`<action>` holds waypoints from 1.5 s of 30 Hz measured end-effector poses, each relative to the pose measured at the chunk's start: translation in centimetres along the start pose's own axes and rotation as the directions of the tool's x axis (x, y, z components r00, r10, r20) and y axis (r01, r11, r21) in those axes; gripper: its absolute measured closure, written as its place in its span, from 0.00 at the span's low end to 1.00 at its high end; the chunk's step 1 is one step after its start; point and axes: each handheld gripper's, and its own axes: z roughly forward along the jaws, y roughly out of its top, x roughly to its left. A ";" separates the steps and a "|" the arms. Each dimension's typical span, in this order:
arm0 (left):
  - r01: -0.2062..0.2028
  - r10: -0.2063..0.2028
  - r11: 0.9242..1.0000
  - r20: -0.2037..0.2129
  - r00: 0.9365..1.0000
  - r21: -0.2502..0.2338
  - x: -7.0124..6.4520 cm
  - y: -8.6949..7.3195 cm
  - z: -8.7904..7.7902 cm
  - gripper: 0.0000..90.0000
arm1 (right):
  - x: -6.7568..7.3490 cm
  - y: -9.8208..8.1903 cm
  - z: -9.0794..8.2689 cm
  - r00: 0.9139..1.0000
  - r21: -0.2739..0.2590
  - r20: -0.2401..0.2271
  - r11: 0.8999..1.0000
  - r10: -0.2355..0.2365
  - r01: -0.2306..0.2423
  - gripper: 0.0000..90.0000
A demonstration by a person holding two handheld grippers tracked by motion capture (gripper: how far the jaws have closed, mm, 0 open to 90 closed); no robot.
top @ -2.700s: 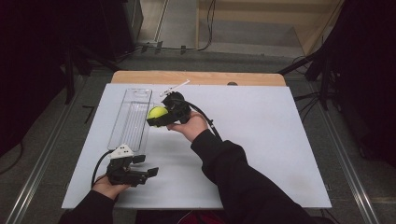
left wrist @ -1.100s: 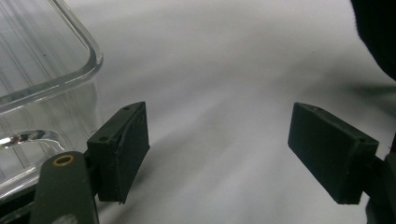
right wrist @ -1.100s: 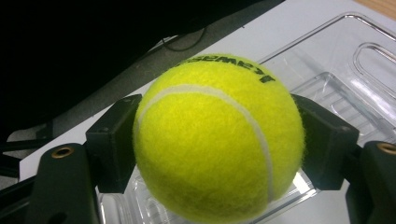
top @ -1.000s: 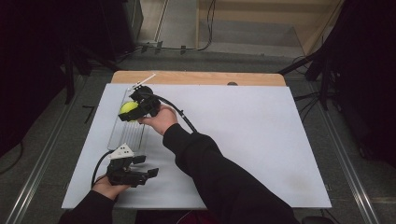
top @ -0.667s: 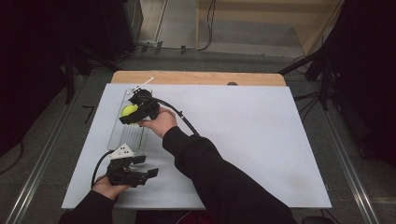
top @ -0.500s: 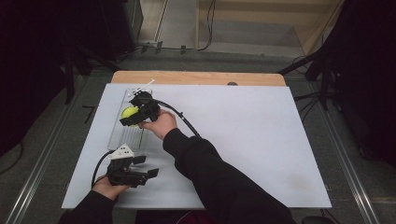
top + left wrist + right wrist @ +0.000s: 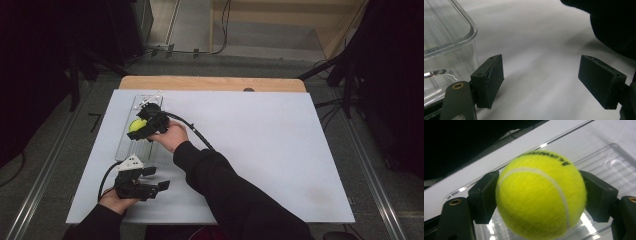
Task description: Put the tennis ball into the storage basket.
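Right gripper view: tennis ball (image 7: 540,195) between the fingers (image 7: 485,197) of the right gripper (image 7: 142,126), low over the clear plastic tray (image 7: 131,145); jaws just eased apart, pads seemingly touching the felt on both sides, though hard to tell whether pressing or already slack; carrying part done, ball over the tray's middle stretch, apparently at or near its floor; left to do: full release and withdrawal. High view: left gripper (image 7: 150,186) resting on the white desk (image 7: 280,150) just beside the tray's near end, fingers (image 7: 489,80) spread wide, nothing between them.
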 end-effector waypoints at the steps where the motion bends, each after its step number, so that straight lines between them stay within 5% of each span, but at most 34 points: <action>1: 0.000 0.000 1.000 0.000 1.000 0.000 0.0 0.0 0.0 0.23 | 0.1 0.0 -0.1 1.000 -0.011 0.008 1.000 -0.004 0.004 0.19; 7: 0.005 -0.005 1.000 -0.002 1.000 -0.001 0.1 -0.1 -0.1 0.23 | -0.2 0.4 -1.4 1.000 -0.052 -0.011 0.999 0.016 -0.016 0.13; 45: 0.007 -0.007 1.000 -0.007 1.000 -0.007 0.0 -0.2 -0.2 0.23 | -3.2 -4.1 -9.0 0.997 -0.002 -0.011 0.997 0.075 -0.075 0.20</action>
